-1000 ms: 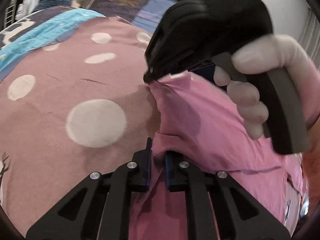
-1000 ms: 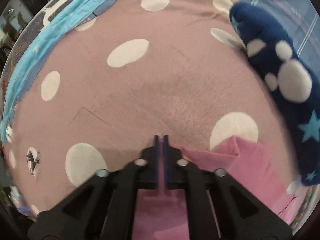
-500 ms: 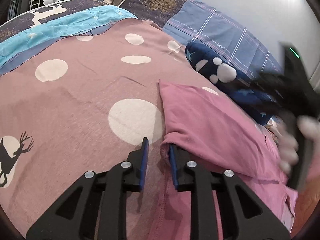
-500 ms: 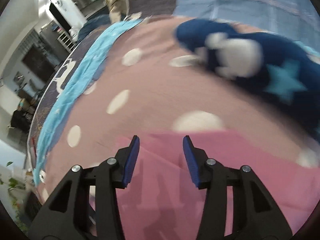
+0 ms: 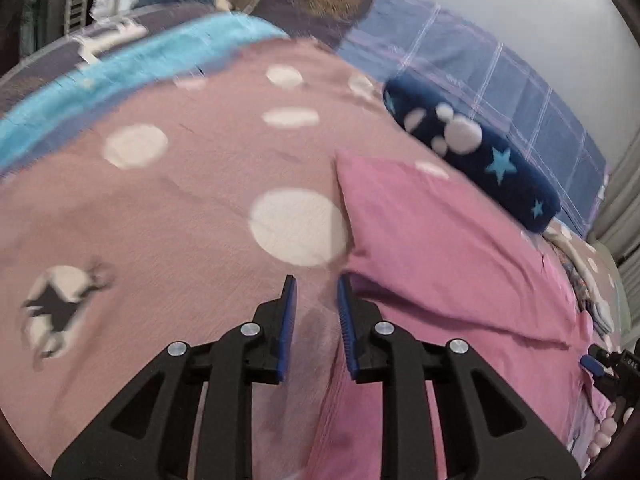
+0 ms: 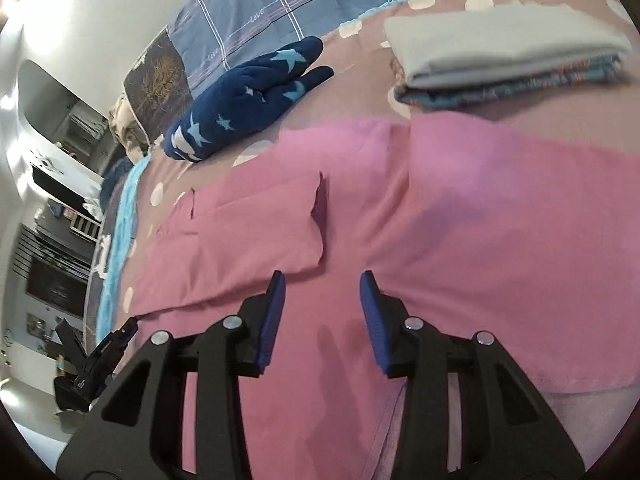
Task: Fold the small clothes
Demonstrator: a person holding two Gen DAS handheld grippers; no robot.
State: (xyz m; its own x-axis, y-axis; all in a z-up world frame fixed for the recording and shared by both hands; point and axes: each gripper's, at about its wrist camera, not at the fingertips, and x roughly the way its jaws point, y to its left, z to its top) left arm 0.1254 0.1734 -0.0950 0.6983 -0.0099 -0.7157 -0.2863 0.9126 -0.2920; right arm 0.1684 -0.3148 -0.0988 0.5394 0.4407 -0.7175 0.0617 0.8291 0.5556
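A pink garment (image 5: 448, 248) lies partly folded on the dusty-pink spotted bedspread (image 5: 168, 216); one flap is laid over the rest. It also fills the right wrist view (image 6: 460, 216). My left gripper (image 5: 316, 300) is open and empty, just off the garment's left edge, above the bedspread. My right gripper (image 6: 322, 300) is open and empty, low over the middle of the garment. The right gripper's tip also shows at the right edge of the left wrist view (image 5: 600, 368).
A dark blue plush toy with stars (image 5: 476, 152) lies beyond the garment, also in the right wrist view (image 6: 244, 100). A stack of folded clothes (image 6: 504, 52) sits at the far right. A blue plaid pillow (image 6: 288, 4) and a turquoise blanket edge (image 5: 120, 80) border the spread.
Both grippers have let go of the pink garment and opened. The folded flap now lies flat. The right gripper has swung away to the garment's other end; the left has drawn back slightly.
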